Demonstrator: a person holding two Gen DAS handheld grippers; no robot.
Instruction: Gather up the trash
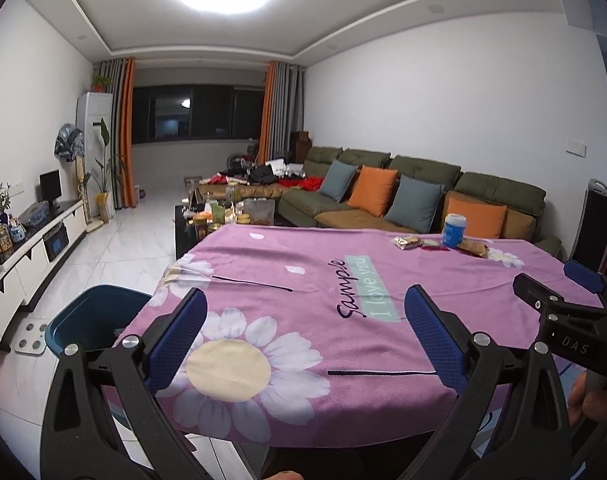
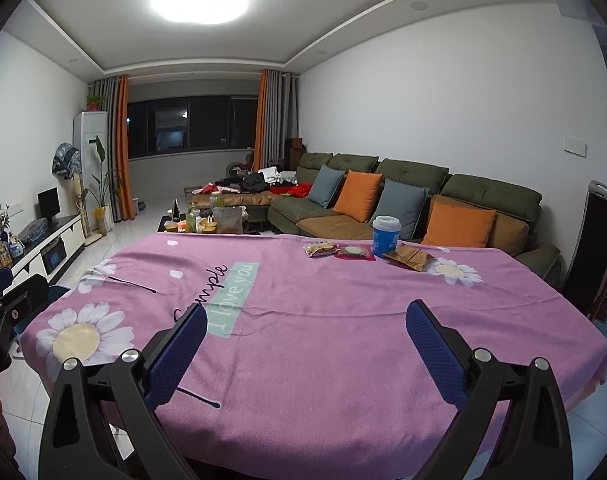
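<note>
Trash lies at the far right of a table under a pink flowered cloth (image 2: 323,320): a blue and white cup (image 2: 386,237), a yellowish wrapper (image 2: 321,249), a dark red wrapper (image 2: 355,252) and a brown wrapper (image 2: 409,258). The left wrist view shows the cup (image 1: 453,230) and wrappers (image 1: 407,242) too. A dark teal bin (image 1: 93,322) stands on the floor at the table's left edge. My left gripper (image 1: 305,320) is open and empty over the near edge. My right gripper (image 2: 305,336) is open and empty, well short of the trash.
A green sofa (image 2: 423,200) with orange and grey cushions runs behind the table. A cluttered coffee table (image 1: 223,216) stands beyond it. A white TV cabinet (image 1: 27,256) lines the left wall. A white scale (image 1: 31,336) lies on the tiled floor by the bin.
</note>
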